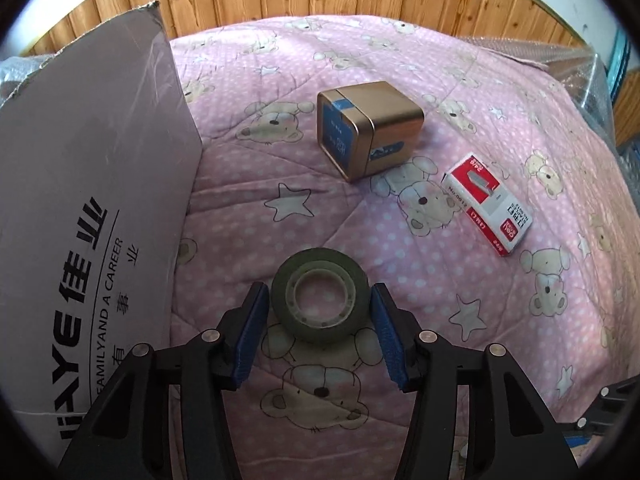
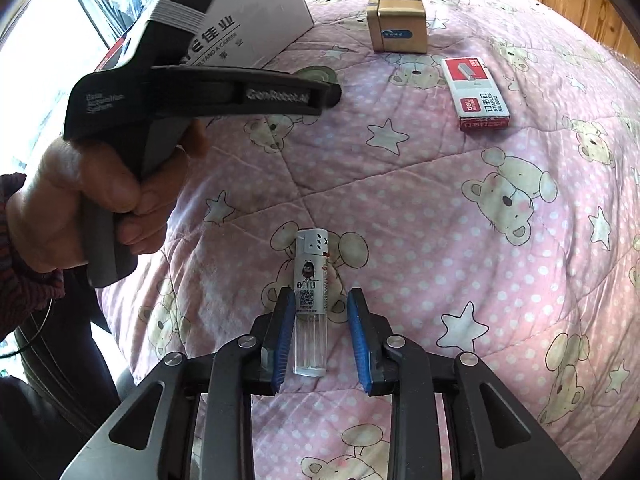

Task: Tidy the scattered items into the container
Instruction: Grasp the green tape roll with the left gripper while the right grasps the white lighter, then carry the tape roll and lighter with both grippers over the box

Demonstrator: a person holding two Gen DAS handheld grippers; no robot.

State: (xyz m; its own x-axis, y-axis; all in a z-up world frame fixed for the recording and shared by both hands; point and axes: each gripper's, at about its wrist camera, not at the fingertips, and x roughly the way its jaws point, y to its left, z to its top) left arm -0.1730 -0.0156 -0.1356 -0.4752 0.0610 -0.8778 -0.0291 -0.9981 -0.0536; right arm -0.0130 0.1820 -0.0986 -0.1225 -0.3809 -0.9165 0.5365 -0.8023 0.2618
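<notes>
Two boxes (image 1: 370,130) (image 1: 490,210) beyond tape roll (image 1: 319,294)

The left gripper (image 1: 318,294), black with blue ribbed pads, points steeply downward with its jaws set wide, a pad on either side of a roll of tape (image 1: 319,294) and no pad visibly pressing on it. In the right wrist view, a bare left hand (image 2: 76,208) wraps around its dark grey pistol-style handle, a dark patterned sleeve (image 2: 16,240) at the wrist. The right gripper (image 2: 320,300), of the same black-and-blue build, also tilts steeply downward; its jaws stand apart on either side of a white and clear lighter (image 2: 311,304), the left pad close alongside and the right pad clear of it.
</notes>
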